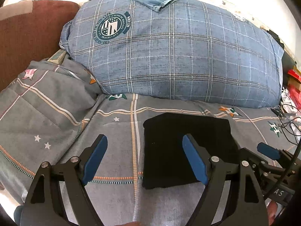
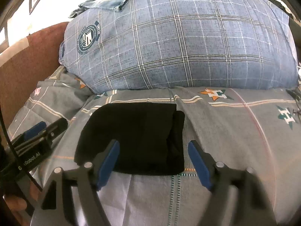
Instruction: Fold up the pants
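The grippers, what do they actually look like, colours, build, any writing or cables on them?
Both are alike: the left gripper and right gripper have matte black angular linkage arms with silver round pivot pins, each ending in two flat blue pads. White lettering partly reading "Robot.AI" marks the left gripper's body in the right wrist view. A thin black cable runs past it. No sleeves are visible.

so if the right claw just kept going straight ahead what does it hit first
Probably the folded black pants, lying on the bedspread right ahead of the open right claw; depth is unclear.
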